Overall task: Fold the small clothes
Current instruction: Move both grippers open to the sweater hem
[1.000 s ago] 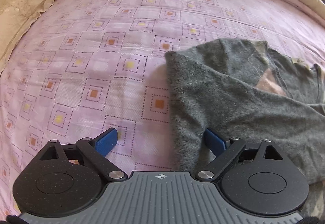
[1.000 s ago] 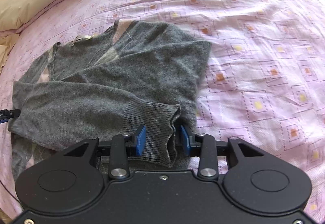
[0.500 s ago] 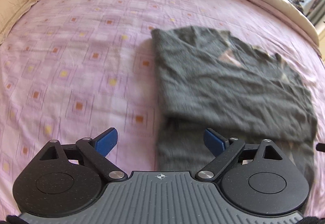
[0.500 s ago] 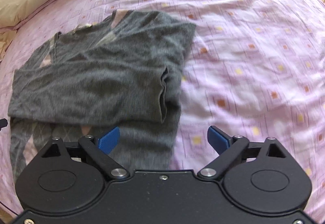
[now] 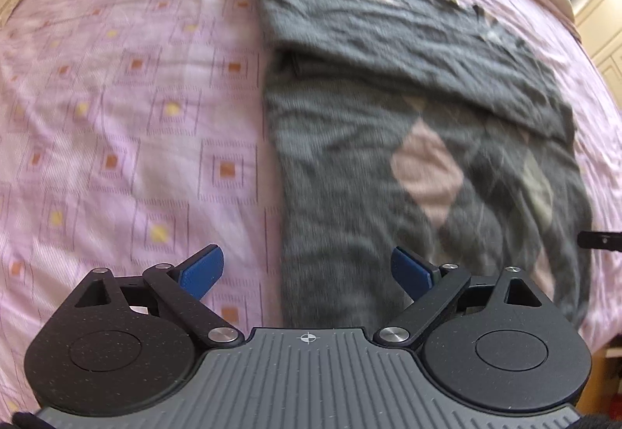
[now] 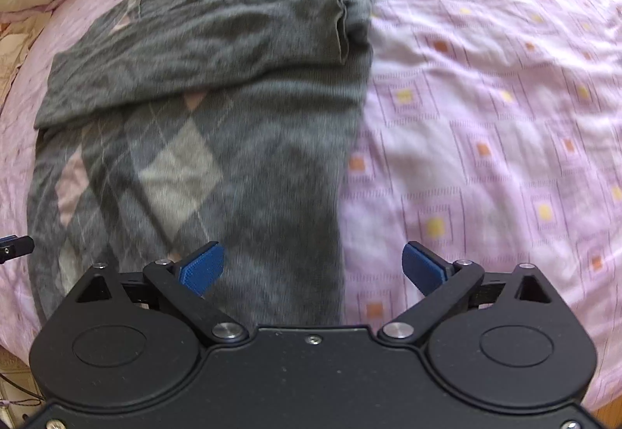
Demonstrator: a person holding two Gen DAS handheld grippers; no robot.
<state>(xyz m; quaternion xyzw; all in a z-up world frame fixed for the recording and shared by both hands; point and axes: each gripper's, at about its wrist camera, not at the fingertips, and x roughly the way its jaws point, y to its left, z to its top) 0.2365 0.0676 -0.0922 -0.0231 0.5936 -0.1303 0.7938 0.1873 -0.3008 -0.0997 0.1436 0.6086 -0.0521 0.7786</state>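
- A bed (image 5: 116, 98) under a pink sheet with small square patterns fills both views.
- A grey argyle sweater (image 6: 202, 110) lies flat on the bed, one sleeve (image 6: 217, 36) folded across its upper chest.
- The left hand-held gripper (image 5: 307, 269) hangs released above the sweater's left edge, holding nothing.
- The right hand-held gripper (image 6: 313, 265) is likewise spread wide and empty above the sweater's right edge.

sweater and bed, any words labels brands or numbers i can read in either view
None can be read.
The gray sweater shows only argyle diamonds, no visible tag.
The pink bedsheet shows only printed squares.
The left gripper housing bears a small crosshair mark, not text.
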